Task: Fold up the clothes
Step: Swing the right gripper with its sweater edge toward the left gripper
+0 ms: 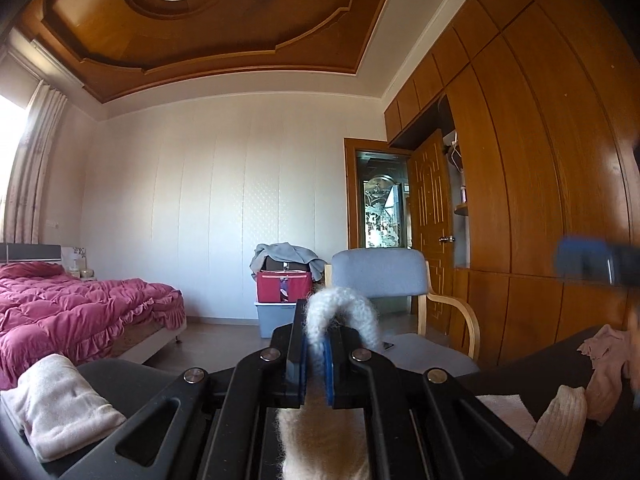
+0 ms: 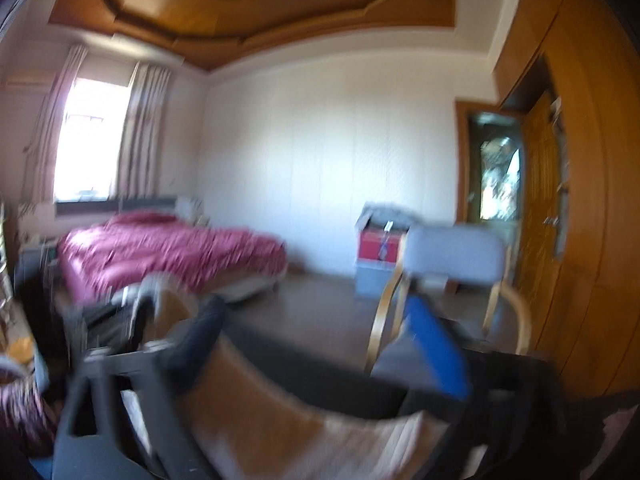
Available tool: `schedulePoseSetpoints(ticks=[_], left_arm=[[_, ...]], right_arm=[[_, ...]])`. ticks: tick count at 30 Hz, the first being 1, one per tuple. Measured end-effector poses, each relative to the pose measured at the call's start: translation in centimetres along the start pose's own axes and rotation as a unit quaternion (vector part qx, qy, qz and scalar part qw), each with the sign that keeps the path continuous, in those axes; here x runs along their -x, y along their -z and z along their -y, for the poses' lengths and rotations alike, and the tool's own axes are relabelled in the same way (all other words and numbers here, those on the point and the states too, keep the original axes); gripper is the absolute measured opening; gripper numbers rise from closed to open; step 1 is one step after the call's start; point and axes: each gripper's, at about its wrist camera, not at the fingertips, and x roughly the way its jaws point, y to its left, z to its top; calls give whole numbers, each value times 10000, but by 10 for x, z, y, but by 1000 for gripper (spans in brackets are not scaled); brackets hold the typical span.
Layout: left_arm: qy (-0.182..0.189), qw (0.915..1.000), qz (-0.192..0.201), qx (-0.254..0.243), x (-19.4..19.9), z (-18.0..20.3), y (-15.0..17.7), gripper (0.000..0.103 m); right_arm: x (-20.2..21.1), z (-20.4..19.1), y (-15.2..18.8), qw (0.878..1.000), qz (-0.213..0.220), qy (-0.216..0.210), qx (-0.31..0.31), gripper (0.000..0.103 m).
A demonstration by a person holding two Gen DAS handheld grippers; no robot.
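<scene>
In the left wrist view, my left gripper (image 1: 316,346) is shut on a fuzzy cream knit garment (image 1: 340,308). The cloth loops over the blue pads and hangs down below the jaws. My right gripper (image 2: 320,344) is blurred, with its jaws wide apart and nothing pressed between the pads. One blue pad (image 2: 436,348) shows clearly. Beige cloth (image 2: 280,420) lies below and between its fingers. That gripper's blue pad (image 1: 588,260) also shows, blurred, at the right edge of the left wrist view.
A folded pale garment (image 1: 56,396) lies at the left on the dark table (image 1: 540,364). A cream knit piece (image 1: 560,416) and a pink garment (image 1: 612,364) lie at the right. Beyond stand a grey armchair (image 1: 380,276), a magenta bed (image 1: 80,312), a red box (image 1: 284,286) and a wooden wardrobe (image 1: 540,160).
</scene>
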Motion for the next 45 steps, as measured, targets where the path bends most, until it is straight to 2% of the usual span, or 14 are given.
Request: schedulePoseSetpoints(ticks=[3,10,14,16,20,22,26,27,28,30,33,38,41,45], left_arm=[[4,9999,-51,105,-5,-5,-1,5],[22,9997,-76,248,-7,-12,-7,5],[59,9994,-88,339,-6,-13,-10,5],[86,9992,-88,377,-5,-13,-11,5],[120,9991,-79,406,-2,-15,-14,5],[141,9990,-72,428,-1,-17,-14,5],[182,9986,-84,484,0,-20,-13,5],[192,9986,-89,488,0,-21,-13,5],[202,9985,-94,492,0,-21,-13,5],[222,9984,-111,506,0,-23,-12,5],[227,9984,-117,514,0,-25,-11,5],[175,9980,-20,612,2,-33,-13,5],[194,9970,43,753,5,-38,-17,5],[242,9964,182,796,12,-38,-20,5]], right_arm=[[-12,-17,49,9970,-714,-176,222,98],[-32,-58,130,9800,-1826,-565,556,97],[-43,-88,161,9648,-2280,-806,1033,81],[-51,-109,177,9565,-2438,-687,1444,76],[-62,-134,201,9458,-2561,-305,1974,75],[-69,-144,211,9397,-2518,170,2310,75],[-80,-149,222,9316,-2490,624,2574,75],[-83,-150,225,9292,-2483,735,2637,71],[-86,-147,226,9297,-2500,794,2584,65],[-89,-137,225,9347,-2544,853,2330,26],[-93,-120,219,9427,-2553,899,1949,9],[-76,-79,192,9709,-2149,706,791,6],[-57,-53,168,9845,-1510,872,196,6],[-40,-26,131,9906,-507,1236,-281,6]])
